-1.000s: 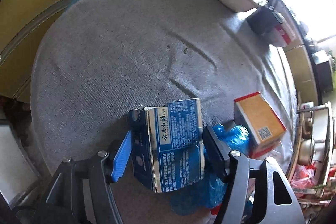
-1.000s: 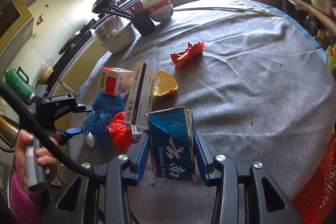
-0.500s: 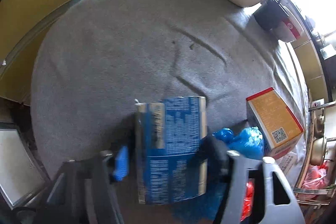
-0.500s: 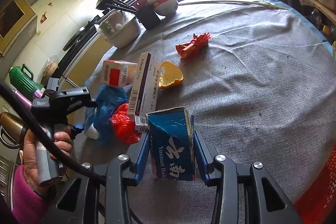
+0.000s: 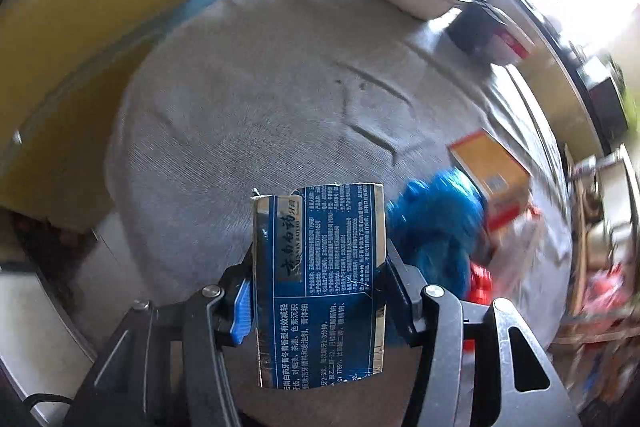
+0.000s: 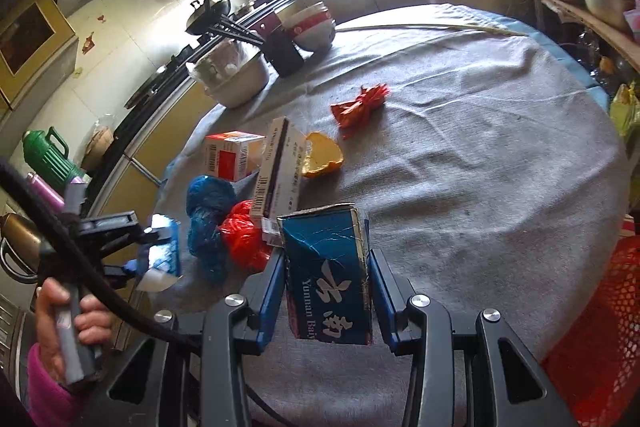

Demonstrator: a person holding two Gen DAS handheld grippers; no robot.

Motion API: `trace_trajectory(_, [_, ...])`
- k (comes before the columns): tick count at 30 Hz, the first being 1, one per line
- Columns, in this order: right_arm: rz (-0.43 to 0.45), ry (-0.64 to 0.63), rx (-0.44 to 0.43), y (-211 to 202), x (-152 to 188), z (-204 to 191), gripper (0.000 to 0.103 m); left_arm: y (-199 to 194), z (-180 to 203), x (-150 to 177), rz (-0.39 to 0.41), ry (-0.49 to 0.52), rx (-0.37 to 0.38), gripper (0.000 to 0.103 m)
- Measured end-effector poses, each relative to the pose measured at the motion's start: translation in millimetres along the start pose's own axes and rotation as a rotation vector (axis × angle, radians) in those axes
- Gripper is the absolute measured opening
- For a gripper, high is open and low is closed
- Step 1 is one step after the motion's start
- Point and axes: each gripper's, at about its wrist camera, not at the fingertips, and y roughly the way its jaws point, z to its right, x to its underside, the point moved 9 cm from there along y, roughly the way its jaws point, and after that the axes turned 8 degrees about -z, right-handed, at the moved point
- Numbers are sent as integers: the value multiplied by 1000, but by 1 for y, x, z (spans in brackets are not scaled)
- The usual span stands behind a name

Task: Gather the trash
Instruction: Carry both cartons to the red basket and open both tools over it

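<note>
Each gripper is clamped on a piece of blue toothpaste carton: the left gripper [image 5: 318, 291] pinches a flattened printed panel [image 5: 320, 283] lifted above the grey tablecloth [image 5: 248, 115], the right gripper [image 6: 328, 291] a crumpled carton end [image 6: 328, 267]. On the cloth remain a blue bag [image 6: 208, 223], red bag [image 6: 244, 235], two medicine boxes and an orange peel [image 6: 322, 159]

Blue carton [image 5: 320, 275], now clamped, aloft.
</note>
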Motion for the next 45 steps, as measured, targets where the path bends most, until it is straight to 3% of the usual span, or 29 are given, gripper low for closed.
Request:
trace_trajectory(8, [59,84,38,-30,6,44,43,-50,47,37,188,287,-109,57])
trace_trajectory(12, [112,137,63,-55,5,73,43,-66,90,60,249,446,-104,59])
trace_trajectory(16, [164,190,90,-81,3,102,43,-58,127,86,217,561,-59,59])
trace_trajectory(23, [240,284,148,-125,8,160,43,-34,194,147,91,748,26,59])
trace_trajectory(33, [304,461,223,-185,54,251,44,-10,296,240,-20,1037,134,59])
trace_trajectory(41, [298,566,222,-202,89,292,45,10,350,302,-126,1148,212,61])
trace_trajectory(43, [281,574,232,-200,93,295,47,14,359,314,-149,1170,225,65])
trace_trajectory(45, [274,585,226,-200,99,298,56,15,363,325,-157,1203,232,66])
